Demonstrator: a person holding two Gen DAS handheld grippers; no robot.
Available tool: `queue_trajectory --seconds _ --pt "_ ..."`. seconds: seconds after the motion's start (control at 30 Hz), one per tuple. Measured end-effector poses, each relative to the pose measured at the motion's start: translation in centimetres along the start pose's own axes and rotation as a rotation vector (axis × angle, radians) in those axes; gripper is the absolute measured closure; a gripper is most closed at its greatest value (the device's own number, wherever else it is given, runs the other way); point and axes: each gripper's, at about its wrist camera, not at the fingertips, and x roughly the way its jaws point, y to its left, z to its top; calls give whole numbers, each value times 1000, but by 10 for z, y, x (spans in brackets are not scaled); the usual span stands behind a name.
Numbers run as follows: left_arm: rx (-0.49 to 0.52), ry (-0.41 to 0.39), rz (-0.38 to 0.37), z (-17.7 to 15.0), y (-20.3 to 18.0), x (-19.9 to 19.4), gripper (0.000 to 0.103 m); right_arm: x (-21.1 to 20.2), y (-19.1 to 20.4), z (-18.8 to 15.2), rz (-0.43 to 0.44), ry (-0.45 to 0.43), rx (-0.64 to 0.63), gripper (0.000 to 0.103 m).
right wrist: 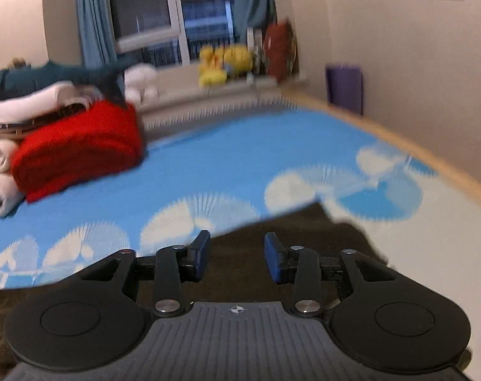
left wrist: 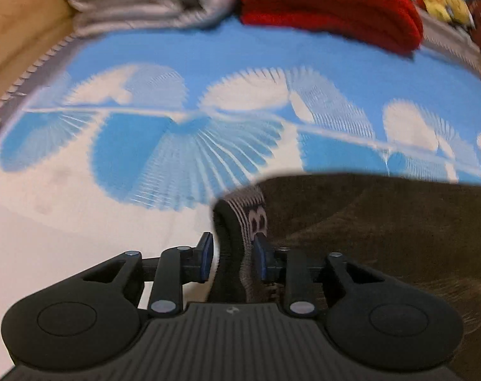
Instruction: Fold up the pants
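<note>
My left gripper (left wrist: 232,258) bites the pants (left wrist: 383,231) waistband; my right gripper (right wrist: 237,260) is empty.
The brown pants lie on the blue-and-white bedsheet (left wrist: 183,60), running rightward from my left jaws, which clamp the striped waistband edge (left wrist: 251,212). Right jaws are spread over the cloth, pads off it; left is the nearer hand. No containers; red blanket (right wrist: 78,146) well apart.

1. The pants (left wrist: 383,222) are dark brown, of soft fuzzy cloth, and lie spread on a blue-and-white bed sheet (left wrist: 208,54).
2. Their waistband (left wrist: 240,228), black with a striped grey-white inner band bearing dark lettering, is turned up at the edge.
</note>
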Motion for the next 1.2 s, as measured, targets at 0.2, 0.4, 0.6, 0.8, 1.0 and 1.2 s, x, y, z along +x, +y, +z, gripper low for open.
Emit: queue_trajectory --seconds 0.2,0.4,0.6,0.8,1.0,1.2 --pt "-69 -47 -48 -10 17 -89 63 -13 -2 3 12 -47 54 52" --pt "48 -158 -92 -65 7 -170 60 -37 -2 -3 110 -74 59 50" --pt "74 -196 -132 -118 29 -200 95 -80 -8 -26 162 -91 29 50" --pt "-179 -111 -172 -156 70 -172 100 -98 -30 -46 181 -121 63 55" --pt "-225 59 -181 -152 74 -124 85 -89 -55 -57 126 -51 111 54" --pt "-226 128 -138 -142 69 -97 36 -83 -68 -75 112 -29 122 54"
